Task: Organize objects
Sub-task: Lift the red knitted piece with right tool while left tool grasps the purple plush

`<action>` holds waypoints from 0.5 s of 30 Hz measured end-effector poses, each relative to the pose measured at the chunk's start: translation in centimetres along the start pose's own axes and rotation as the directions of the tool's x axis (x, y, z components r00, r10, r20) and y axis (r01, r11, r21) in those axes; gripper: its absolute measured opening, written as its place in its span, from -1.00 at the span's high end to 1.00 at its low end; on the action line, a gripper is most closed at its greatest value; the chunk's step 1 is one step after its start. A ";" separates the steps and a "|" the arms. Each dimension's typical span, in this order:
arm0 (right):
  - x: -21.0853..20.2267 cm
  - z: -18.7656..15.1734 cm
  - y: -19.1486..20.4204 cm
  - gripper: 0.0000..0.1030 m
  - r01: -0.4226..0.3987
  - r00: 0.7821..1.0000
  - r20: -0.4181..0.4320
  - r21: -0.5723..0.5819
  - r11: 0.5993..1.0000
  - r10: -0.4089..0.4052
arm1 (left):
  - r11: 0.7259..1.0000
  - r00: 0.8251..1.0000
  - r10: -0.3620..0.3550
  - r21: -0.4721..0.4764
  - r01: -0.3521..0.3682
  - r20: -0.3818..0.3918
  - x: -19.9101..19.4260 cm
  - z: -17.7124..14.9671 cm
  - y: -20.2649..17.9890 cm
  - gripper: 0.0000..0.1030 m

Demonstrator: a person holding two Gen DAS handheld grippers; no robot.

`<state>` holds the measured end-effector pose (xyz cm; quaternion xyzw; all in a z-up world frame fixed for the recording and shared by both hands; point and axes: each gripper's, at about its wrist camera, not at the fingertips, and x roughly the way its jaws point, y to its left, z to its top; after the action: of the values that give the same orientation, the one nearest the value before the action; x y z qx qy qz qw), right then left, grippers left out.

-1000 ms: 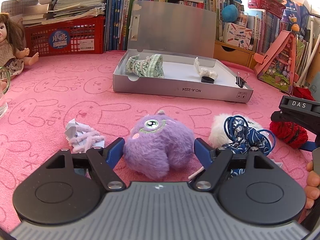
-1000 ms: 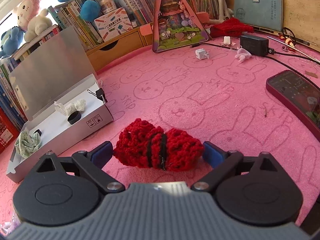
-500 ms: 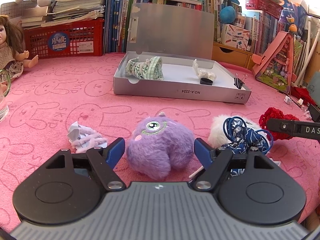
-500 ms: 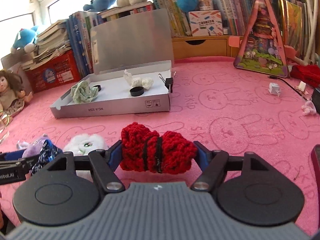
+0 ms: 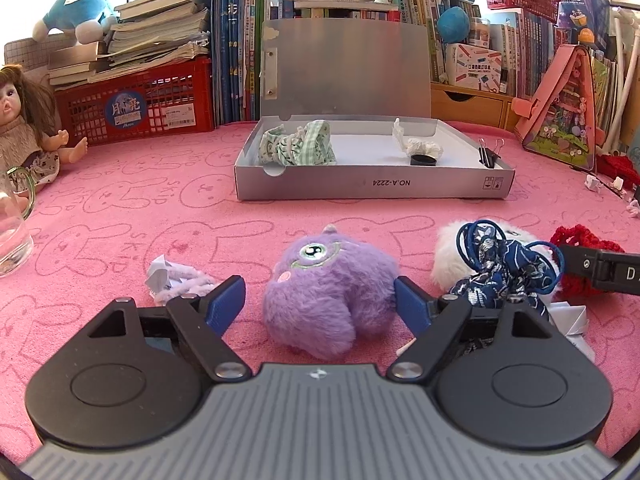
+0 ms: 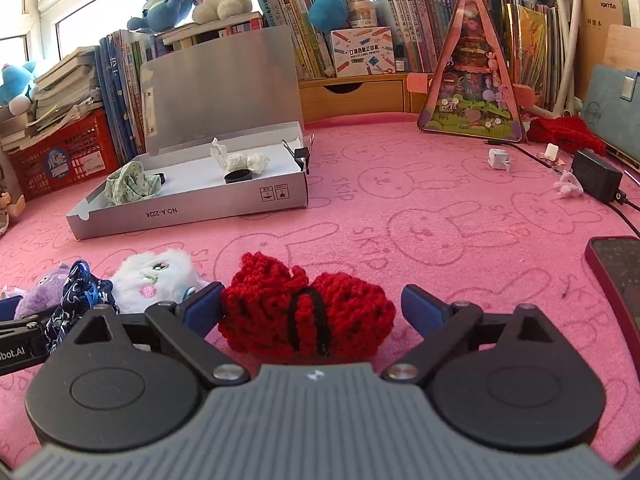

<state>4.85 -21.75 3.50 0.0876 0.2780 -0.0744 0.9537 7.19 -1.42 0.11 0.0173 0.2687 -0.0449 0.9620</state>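
Observation:
My left gripper point(image 5: 320, 300) is open around a purple one-eyed plush point(image 5: 326, 296) that lies on the pink cloth. My right gripper point(image 6: 312, 308) is open, with a red knitted bundle point(image 6: 308, 316) between its fingers; the left finger touches it, the right stands apart. An open grey box point(image 5: 372, 188) stands further back, also in the right wrist view point(image 6: 192, 210); it holds a green cloth point(image 5: 298, 148), a white wad point(image 5: 420, 146) and a black ring point(image 5: 423, 160). A white plush point(image 6: 156, 276) and a dark blue hair tie bundle point(image 5: 500, 268) lie between the grippers.
A glass mug point(image 5: 12, 232) and a doll point(image 5: 24, 132) sit at the left. A lilac pipe-cleaner scrap point(image 5: 176, 280) lies by my left finger. A phone point(image 6: 620, 272), charger point(image 6: 596, 176), and pink triangular toy house point(image 6: 472, 76) are at the right. Books and a red crate point(image 5: 136, 104) line the back.
My right gripper swung left and set the red bundle down beside the white plush, and its jaws have opened off it. My left gripper stayed open around the purple plush.

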 end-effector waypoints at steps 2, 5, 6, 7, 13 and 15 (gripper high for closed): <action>0.5 -0.3 0.0 -0.90 0.018 1.000 -0.023 0.020 1.000 -0.018 | 1.000 1.000 0.005 0.004 -0.005 -0.001 0.2 -0.1 -0.1 -0.64; 0.7 -0.4 0.0 -0.90 0.041 0.999 -0.021 0.033 0.999 -0.040 | 1.000 1.000 0.010 -0.005 -0.010 -0.012 0.6 -0.1 -0.2 -0.65; 0.7 -0.4 -0.1 -0.90 0.043 0.999 -0.020 0.033 0.999 -0.042 | 1.000 1.000 0.011 -0.007 -0.011 -0.014 0.8 -0.1 -0.3 -0.65; 0.7 -0.4 0.0 -0.90 0.044 0.999 -0.020 0.028 0.999 -0.044 | 1.000 1.000 0.013 -0.009 -0.013 -0.017 0.9 -0.1 -0.3 -0.65; 0.9 -0.6 0.6 -0.90 0.068 0.997 -0.026 -0.003 0.998 -0.068 | 0.999 0.999 0.033 -0.032 -0.034 -0.027 1.4 -0.3 -0.3 -0.74; 0.9 -0.6 0.8 -0.91 0.081 0.996 -0.031 -0.019 0.997 -0.081 | 0.999 0.999 0.034 -0.032 -0.034 -0.027 1.4 -0.3 -0.3 -0.74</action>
<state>5.48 -20.93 2.59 0.0687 0.2972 -0.1091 0.9460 8.17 -1.77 -0.88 0.0068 0.2817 -0.0239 0.9592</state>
